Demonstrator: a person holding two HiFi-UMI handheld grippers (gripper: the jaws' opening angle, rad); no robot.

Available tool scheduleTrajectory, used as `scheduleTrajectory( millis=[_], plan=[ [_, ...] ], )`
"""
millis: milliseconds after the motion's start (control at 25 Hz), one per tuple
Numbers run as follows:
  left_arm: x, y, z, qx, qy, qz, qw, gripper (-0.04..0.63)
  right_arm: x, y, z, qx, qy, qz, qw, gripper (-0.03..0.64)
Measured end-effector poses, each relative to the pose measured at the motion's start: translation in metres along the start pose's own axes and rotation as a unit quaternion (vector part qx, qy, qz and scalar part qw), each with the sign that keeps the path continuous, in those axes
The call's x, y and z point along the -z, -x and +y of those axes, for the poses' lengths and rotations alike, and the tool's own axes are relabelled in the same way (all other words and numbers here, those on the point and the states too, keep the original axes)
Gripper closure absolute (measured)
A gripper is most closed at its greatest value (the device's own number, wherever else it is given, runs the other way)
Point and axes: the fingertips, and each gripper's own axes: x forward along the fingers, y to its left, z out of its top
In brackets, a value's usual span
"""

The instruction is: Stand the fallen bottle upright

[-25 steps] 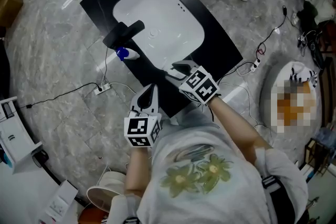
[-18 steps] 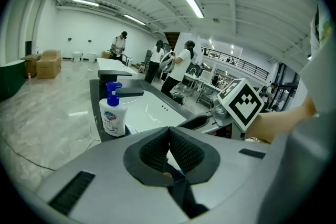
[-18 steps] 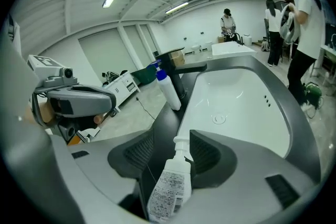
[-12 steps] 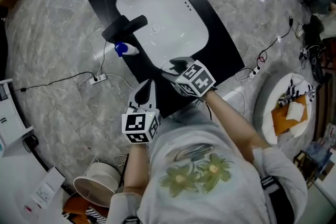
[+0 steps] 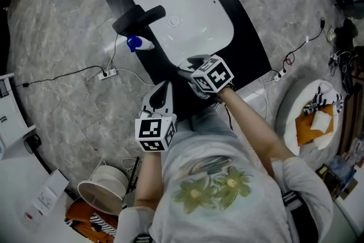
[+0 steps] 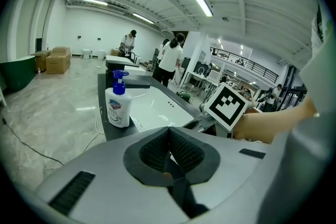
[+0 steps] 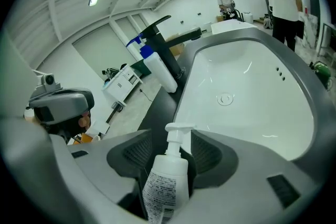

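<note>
A white pump bottle [image 7: 167,176] stands between the jaws of my right gripper [image 7: 170,147], pump head up and leaning slightly. The jaws are opening, and a gap shows on each side of the bottle's neck. In the head view my right gripper [image 5: 190,72] hangs over the front edge of the black counter [image 5: 250,48] beside the white sink [image 5: 182,8]; the bottle is hidden beneath it. My left gripper [image 5: 162,93] is lower left of it, shut with nothing between its pads [image 6: 169,136]. A second soap bottle [image 6: 118,105] with a blue pump stands upright by the black faucet [image 5: 139,19].
Cables and a power strip [image 5: 108,73] lie on the marble floor left of the counter. A white round seat [image 5: 310,116] holding an orange item is at the right. A white bucket [image 5: 105,193] sits at lower left. People stand far behind the sink [image 6: 170,57].
My right gripper has sunk toward the counter's front edge beside the sink. My left gripper has dropped a little.
</note>
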Motion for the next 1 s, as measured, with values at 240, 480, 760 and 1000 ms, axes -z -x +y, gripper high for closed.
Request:
scheduleTrajectory(
  millis=[240,480,760,1000],
  plan=[
    [-0.001,-0.003,0.006,0.012,-0.01,0.017,0.9997,0.577,0.007,-0.013,-0.008,0.001,-0.02,0.038,0.999,0.408],
    [-0.003,-0.002,0.012,0.023,-0.017,0.029,0.9992,0.577,0.006,-0.02,-0.01,0.008,-0.03,0.063,0.998,0.408],
    [-0.002,-0.001,0.015,0.035,-0.02,0.039,0.9984,0.577,0.011,-0.03,-0.007,0.009,-0.039,0.09,0.995,0.408],
    [-0.004,-0.003,0.02,0.041,-0.022,0.042,0.9981,0.577,0.009,-0.033,-0.006,0.023,-0.031,0.102,0.994,0.451]
  ],
)
